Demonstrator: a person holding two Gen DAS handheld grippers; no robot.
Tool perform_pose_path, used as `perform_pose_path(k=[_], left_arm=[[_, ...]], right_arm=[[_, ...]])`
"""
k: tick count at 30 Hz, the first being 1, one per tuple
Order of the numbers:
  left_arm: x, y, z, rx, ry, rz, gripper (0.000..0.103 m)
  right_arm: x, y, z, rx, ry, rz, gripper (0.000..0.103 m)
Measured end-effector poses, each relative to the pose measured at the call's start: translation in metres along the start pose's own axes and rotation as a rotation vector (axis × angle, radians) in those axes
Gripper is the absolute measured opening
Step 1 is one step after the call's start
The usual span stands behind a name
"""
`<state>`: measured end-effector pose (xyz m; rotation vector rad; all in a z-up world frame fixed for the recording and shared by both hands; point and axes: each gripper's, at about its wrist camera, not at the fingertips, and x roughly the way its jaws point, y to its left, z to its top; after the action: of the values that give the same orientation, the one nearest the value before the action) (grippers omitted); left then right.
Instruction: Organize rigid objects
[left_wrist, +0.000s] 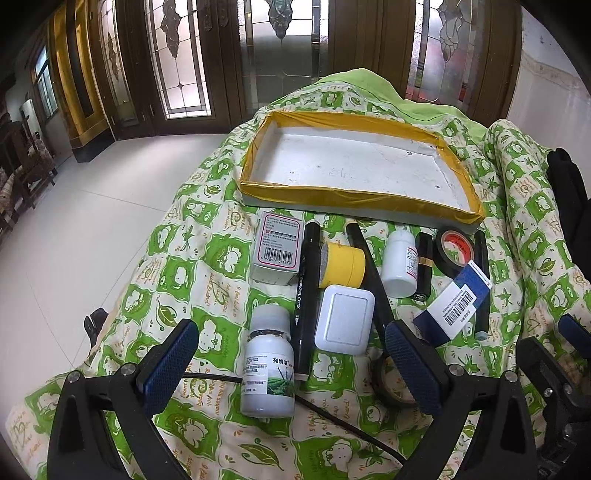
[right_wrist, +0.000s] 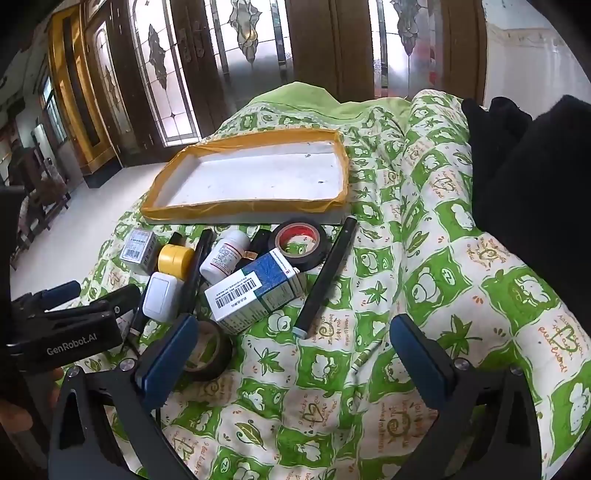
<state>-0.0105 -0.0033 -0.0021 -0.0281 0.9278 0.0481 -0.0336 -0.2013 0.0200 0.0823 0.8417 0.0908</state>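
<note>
A white tray with a yellow taped rim (left_wrist: 258, 184) (right_wrist: 155, 210) lies empty on the green patterned quilt. In front of it lie a pink-edged medicine box (left_wrist: 275, 254), a yellow tape roll (left_wrist: 343, 264), a white square adapter (left_wrist: 343, 319), a big white bottle (left_wrist: 267, 369), a small white bottle (left_wrist: 399, 264), black pens (left_wrist: 308, 295), a black tape roll with red core (right_wrist: 297, 243) and a blue-white box (right_wrist: 255, 291). My left gripper (left_wrist: 291, 363) hovers open over the big bottle. My right gripper (right_wrist: 295, 363) hangs open above bare quilt, right of the pile.
A second black tape roll (right_wrist: 207, 350) lies by my right gripper's left finger. A black cable (left_wrist: 332, 417) runs across the quilt near the big bottle. Dark fabric (right_wrist: 535, 166) fills the right side. The quilt drops off to a pale tiled floor (left_wrist: 74, 240) on the left.
</note>
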Motion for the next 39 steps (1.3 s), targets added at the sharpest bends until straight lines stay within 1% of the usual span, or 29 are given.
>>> perform_pose_path(k=[8, 10, 11, 15, 18, 19, 21, 24, 27, 29, 31, 34, 36, 38, 39], left_arm=[[0.0, 0.0, 0.0, 0.0, -0.001, -0.001, 0.102], [0.0, 0.0, 0.0, 0.0, 0.0, -0.001, 0.102], [0.0, -0.001, 0.0, 0.0, 0.0, -0.001, 0.102], [0.0, 0.0, 0.0, -0.001, 0.0, -0.001, 0.102], [0.0, 0.0, 0.0, 0.0, -0.001, -0.002, 0.102], [0.0, 0.0, 0.0, 0.0, 0.0, -0.002, 0.102], [0.0, -0.001, -0.001, 0.0, 0.002, -0.003, 0.102], [0.002, -0.001, 0.0, 0.001, 0.014, -0.011, 0.102], [0.006, 0.0, 0.001, -0.003, 0.033, -0.012, 0.102], [0.008, 0.0, 0.001, 0.002, 0.039, -0.008, 0.102], [0.009, -0.002, 0.001, 0.013, 0.041, -0.004, 0.102], [0.011, -0.008, 0.0, 0.046, 0.046, -0.014, 0.097], [0.013, -0.01, 0.0, 0.06, 0.054, -0.013, 0.093], [0.02, -0.012, 0.001, 0.073, 0.086, -0.011, 0.082], [0.022, -0.013, 0.001, 0.077, 0.098, -0.012, 0.079]], right_arm=[[-0.013, 0.009, 0.005, -0.049, -0.034, -0.004, 0.103], [-0.014, 0.011, 0.004, -0.063, -0.033, -0.004, 0.103], [-0.026, 0.01, 0.004, -0.056, -0.012, 0.005, 0.103], [-0.017, 0.009, 0.006, -0.049, -0.007, -0.002, 0.103], [-0.008, 0.004, 0.014, -0.047, 0.012, -0.001, 0.103], [-0.007, 0.004, 0.01, -0.047, -0.013, 0.004, 0.103], [-0.004, 0.0, 0.016, -0.058, -0.006, -0.002, 0.103], [-0.002, -0.005, 0.019, -0.04, -0.002, 0.032, 0.103], [-0.002, -0.004, 0.022, -0.058, -0.007, 0.044, 0.102], [-0.003, -0.002, 0.024, -0.083, -0.017, 0.027, 0.102], [-0.003, -0.001, 0.025, -0.095, -0.015, 0.033, 0.101], [-0.002, -0.003, 0.027, -0.085, -0.015, 0.051, 0.101], [0.0, -0.004, 0.028, -0.085, -0.017, 0.042, 0.101], [0.002, -0.006, 0.027, -0.08, -0.006, 0.039, 0.101], [0.003, -0.006, 0.027, -0.086, 0.007, 0.031, 0.101]])
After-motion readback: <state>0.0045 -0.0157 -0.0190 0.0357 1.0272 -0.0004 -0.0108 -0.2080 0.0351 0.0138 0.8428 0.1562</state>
